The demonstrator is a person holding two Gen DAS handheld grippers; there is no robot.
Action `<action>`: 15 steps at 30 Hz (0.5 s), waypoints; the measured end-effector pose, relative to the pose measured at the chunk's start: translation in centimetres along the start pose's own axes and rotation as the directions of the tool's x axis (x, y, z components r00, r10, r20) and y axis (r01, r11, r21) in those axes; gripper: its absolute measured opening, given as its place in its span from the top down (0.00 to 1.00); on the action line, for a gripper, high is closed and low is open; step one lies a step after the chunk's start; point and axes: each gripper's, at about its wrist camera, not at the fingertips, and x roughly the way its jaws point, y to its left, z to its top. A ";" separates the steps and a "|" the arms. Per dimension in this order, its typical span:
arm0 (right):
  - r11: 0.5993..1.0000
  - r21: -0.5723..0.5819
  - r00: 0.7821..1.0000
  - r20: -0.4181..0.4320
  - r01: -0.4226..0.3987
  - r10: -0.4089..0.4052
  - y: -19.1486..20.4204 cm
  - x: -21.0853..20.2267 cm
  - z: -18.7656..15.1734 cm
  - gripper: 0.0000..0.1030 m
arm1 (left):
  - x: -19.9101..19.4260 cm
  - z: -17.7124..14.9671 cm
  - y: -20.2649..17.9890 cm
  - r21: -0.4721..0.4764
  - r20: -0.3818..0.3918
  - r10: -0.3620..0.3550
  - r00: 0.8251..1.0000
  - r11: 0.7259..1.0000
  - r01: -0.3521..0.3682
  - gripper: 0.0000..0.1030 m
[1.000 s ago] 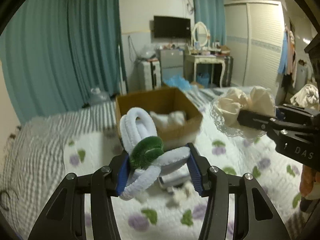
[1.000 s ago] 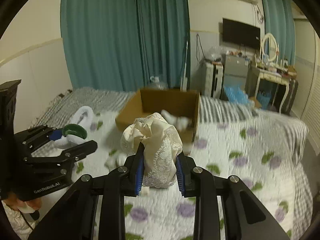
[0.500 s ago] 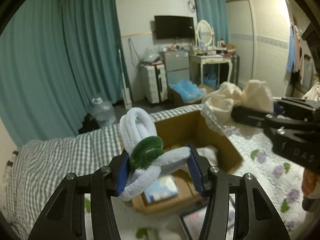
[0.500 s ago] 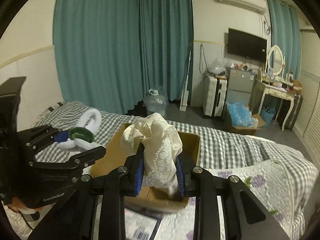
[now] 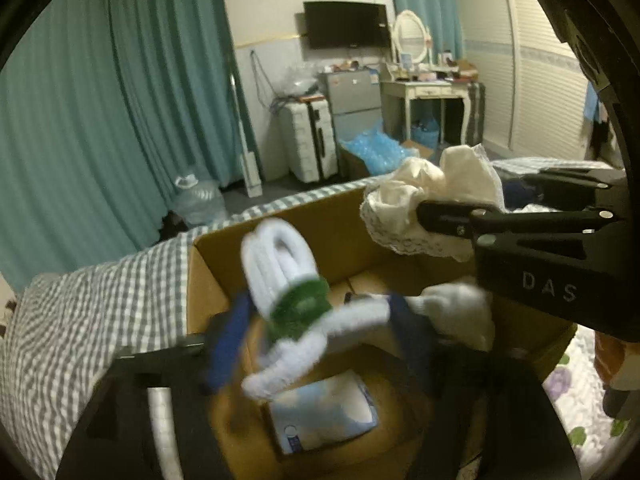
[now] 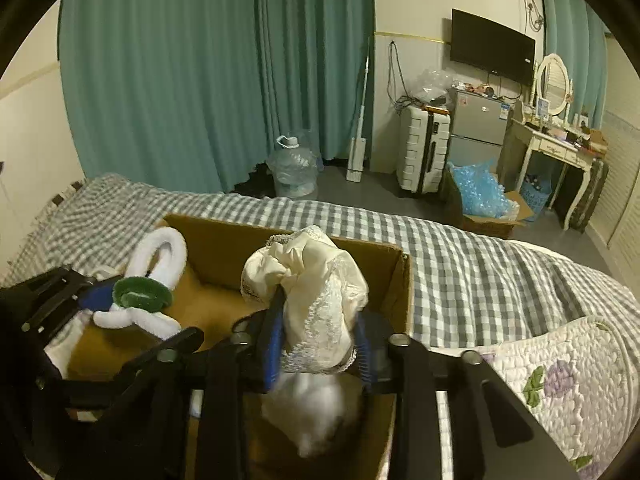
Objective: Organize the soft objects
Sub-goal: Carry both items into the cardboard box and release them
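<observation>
My left gripper (image 5: 316, 328) is shut on a white fuzzy loop toy with a green ring (image 5: 288, 276) and holds it over the open cardboard box (image 5: 200, 280). The toy also shows in the right wrist view (image 6: 144, 292). My right gripper (image 6: 318, 344) is shut on a cream lace cloth bundle (image 6: 316, 280), also above the box (image 6: 396, 288). The bundle shows in the left wrist view (image 5: 424, 200). Inside the box lie a white soft item (image 5: 460, 312) and a pale blue packet (image 5: 324, 412).
The box sits on a bed with a grey checked sheet (image 6: 460, 256) and a floral quilt (image 6: 560, 368). Behind are teal curtains (image 6: 200, 72), a water jug (image 6: 292, 168), a suitcase (image 6: 422, 148) and a dressing table (image 6: 560, 148).
Both grippers have moved forward from above the quilt to over the box, each still holding its object. The box's inside now fills the lower view.
</observation>
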 end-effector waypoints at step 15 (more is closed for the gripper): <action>0.994 0.010 0.977 0.183 0.107 -0.107 0.1 -16.6 2.6 0.05 | -15.9 2.6 1.5 -0.067 0.168 0.097 0.981 0.994 -0.087 0.07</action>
